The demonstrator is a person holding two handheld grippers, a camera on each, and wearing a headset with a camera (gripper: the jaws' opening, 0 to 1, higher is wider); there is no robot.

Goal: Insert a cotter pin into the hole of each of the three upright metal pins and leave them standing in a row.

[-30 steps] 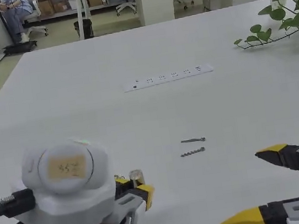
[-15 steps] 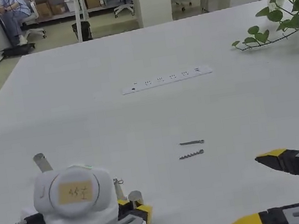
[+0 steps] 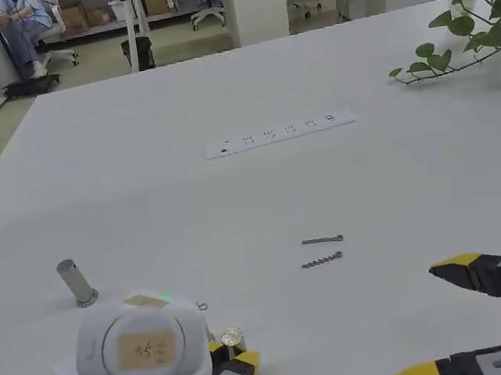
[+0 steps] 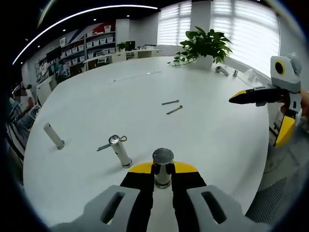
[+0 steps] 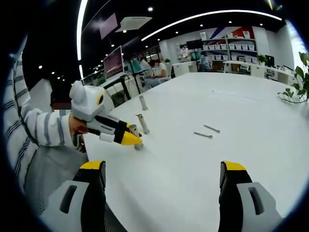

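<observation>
Left tongs (image 4: pixel 163 171) clamped around upright metal pin (image 4: pixel 163 157); right tongs (image 5: pixel 163 167) apart, well away.

The only writing stands on a small tan sticker (image 3: pixel 145 350) on the round top of the left gripper (image 3: pixel 235 359), behind its jaws. It carries a few dark handwritten marks, perhaps digits, too blurred to read. In the right gripper view, far beyond the jaws, a red and blue wall panel (image 5: pixel 240 33) shows no legible words.
</observation>
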